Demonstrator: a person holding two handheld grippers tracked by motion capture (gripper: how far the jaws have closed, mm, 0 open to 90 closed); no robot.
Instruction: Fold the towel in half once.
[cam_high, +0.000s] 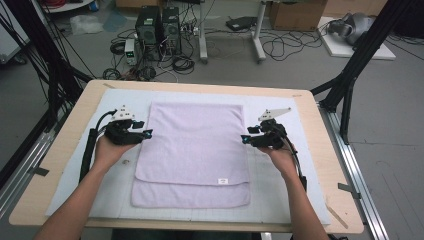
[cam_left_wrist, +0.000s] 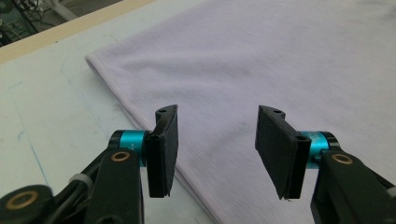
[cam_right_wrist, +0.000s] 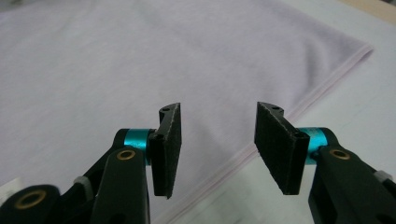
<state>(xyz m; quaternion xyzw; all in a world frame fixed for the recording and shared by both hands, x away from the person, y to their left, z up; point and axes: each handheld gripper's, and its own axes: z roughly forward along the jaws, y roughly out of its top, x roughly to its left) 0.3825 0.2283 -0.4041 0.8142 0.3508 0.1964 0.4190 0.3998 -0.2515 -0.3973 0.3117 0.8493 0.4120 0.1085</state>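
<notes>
A pale lilac towel (cam_high: 195, 150) lies folded once on the white mat, its upper layer stopping short of the lower one near me, with a small label (cam_high: 223, 181) at the fold's near right. My left gripper (cam_high: 148, 133) hovers at the towel's left edge, open and empty. In the left gripper view the jaws stand wide apart over the towel (cam_left_wrist: 261, 60) and its hem. My right gripper (cam_high: 244, 139) sits at the towel's right edge, also open and empty. The right gripper view has the towel (cam_right_wrist: 116, 60) and its hemmed edge running between the jaws.
The white mat (cam_high: 115, 180) covers a light wooden table (cam_high: 65, 150). Black frame struts rise at both sides of the table. Beyond its far edge the floor holds computer towers (cam_high: 159, 27), tangled cables and a cardboard box (cam_high: 296, 14).
</notes>
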